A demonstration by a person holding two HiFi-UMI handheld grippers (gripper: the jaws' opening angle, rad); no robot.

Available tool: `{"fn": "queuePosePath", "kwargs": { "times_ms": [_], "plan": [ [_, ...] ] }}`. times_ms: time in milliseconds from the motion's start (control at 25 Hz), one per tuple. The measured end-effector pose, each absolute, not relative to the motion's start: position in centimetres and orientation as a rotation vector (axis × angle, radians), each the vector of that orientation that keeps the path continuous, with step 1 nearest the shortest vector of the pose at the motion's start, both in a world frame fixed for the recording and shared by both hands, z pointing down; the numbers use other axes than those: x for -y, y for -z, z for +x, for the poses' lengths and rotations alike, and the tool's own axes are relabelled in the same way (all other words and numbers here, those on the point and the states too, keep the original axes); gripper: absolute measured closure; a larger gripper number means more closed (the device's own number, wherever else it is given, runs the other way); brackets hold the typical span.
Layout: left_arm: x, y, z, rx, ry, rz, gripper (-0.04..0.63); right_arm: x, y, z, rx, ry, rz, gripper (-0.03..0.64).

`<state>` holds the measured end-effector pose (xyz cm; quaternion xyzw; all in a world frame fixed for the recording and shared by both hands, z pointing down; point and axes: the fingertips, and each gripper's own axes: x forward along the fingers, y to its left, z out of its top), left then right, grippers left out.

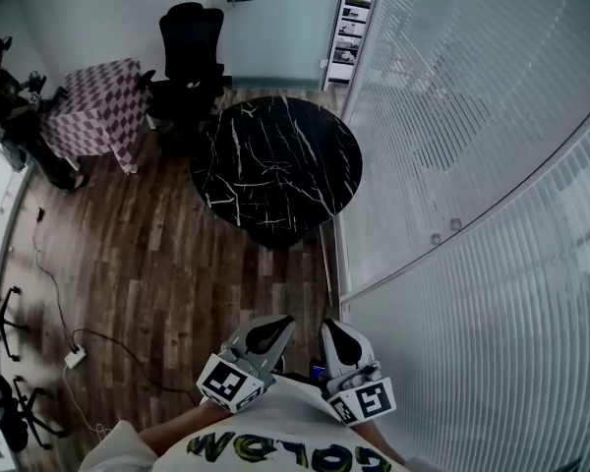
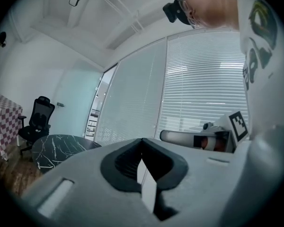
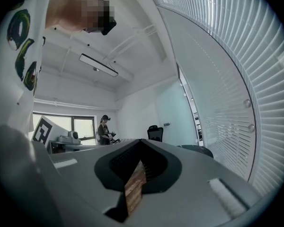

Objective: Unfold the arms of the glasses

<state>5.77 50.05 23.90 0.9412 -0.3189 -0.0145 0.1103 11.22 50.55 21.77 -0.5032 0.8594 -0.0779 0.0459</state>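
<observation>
Both grippers empty, no glasses in sight

My left gripper (image 1: 273,326) and right gripper (image 1: 335,330) sit side by side close to my chest, jaws pressed together with nothing between them. No view shows the glasses; the dark marble table (image 1: 275,165) lies well ahead of both tips. I'd find the frame first, then part the jaws before nearing a hinge.

The right gripper (image 3: 141,143) is shown with its jaws closed tip to tip, an office chair (image 3: 154,132), a dark table (image 3: 197,149) and blinds (image 3: 236,79) being seen beyond.
</observation>
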Motion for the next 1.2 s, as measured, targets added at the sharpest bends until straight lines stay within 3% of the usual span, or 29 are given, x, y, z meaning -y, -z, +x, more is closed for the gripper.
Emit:
{"fn": "queuePosePath", "kwargs": {
  "times_ms": [600,1200],
  "plan": [
    [-44.0,-24.6,5.2,0.978,0.06,2.736,0.592,-44.6,-22.4,11.3,-2.644,0.253,-1.538,0.617],
    [-28.9,-24.0,-3.7,1.03,0.074,2.718,0.592,-28.4,-21.0,2.4,-2.743,0.214,-1.477,0.616]
  ]
}}
